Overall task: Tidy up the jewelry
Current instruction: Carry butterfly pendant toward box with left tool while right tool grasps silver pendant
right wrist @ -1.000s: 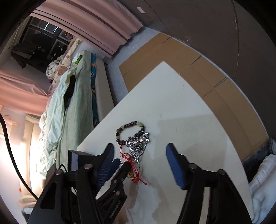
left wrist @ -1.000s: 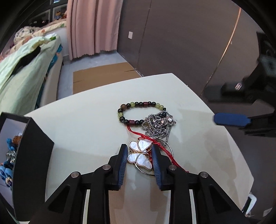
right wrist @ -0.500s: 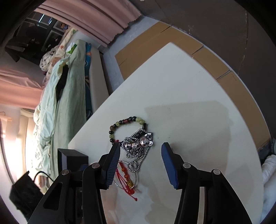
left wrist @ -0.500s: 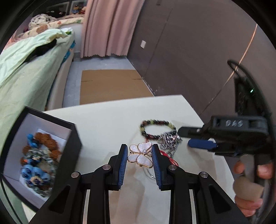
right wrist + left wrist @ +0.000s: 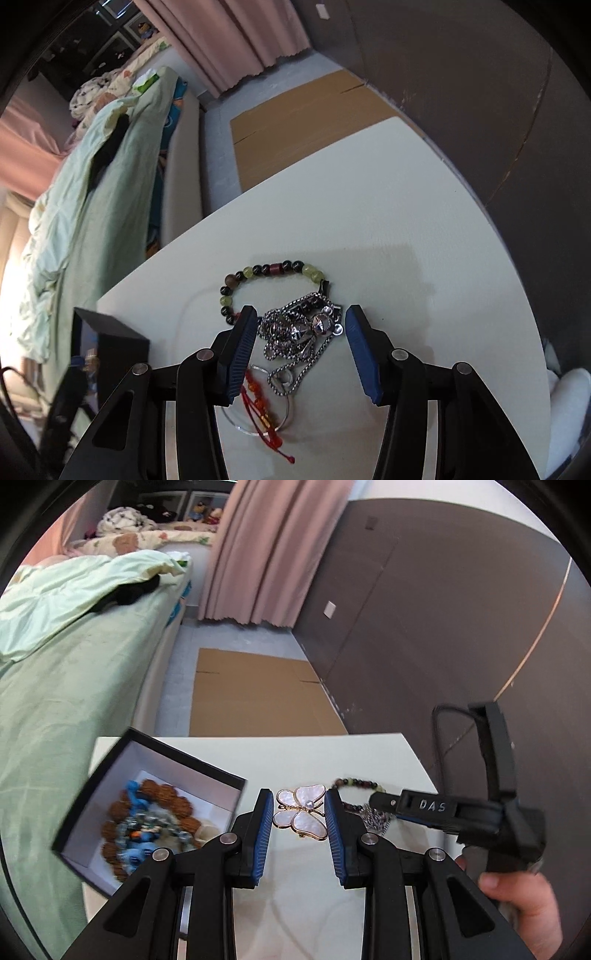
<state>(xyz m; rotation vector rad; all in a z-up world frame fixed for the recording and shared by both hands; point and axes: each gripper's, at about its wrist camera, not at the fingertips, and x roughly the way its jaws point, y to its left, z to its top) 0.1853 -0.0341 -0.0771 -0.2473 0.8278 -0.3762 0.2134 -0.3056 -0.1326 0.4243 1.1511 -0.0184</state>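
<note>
Between the pads of the left tool (image 5: 299,812) sits the butterfly pendant (image 5: 301,811), pinched across its wingspan and lifted clear of the bench (image 5: 314,760). Black box (image 5: 221,775) lies to the tool's left and slightly ahead, mouth open, beaded pieces already inside; contents blurred. Judgement: coming move is a short leftward carry, and the left tool is the nearer one to the box.

Right tool (image 5: 299,332) hangs open over the remaining pile, pads either side of the silver chain (image 5: 299,328) but apart from it. Bead bracelet (image 5: 258,280) just ahead of the tool; red cord (image 5: 262,410) and a thin ring behind, toward the tool's body.

Cannot tell whether anything hangs from the pendant. Chain and cord look tangled; separation uncertain.
</note>
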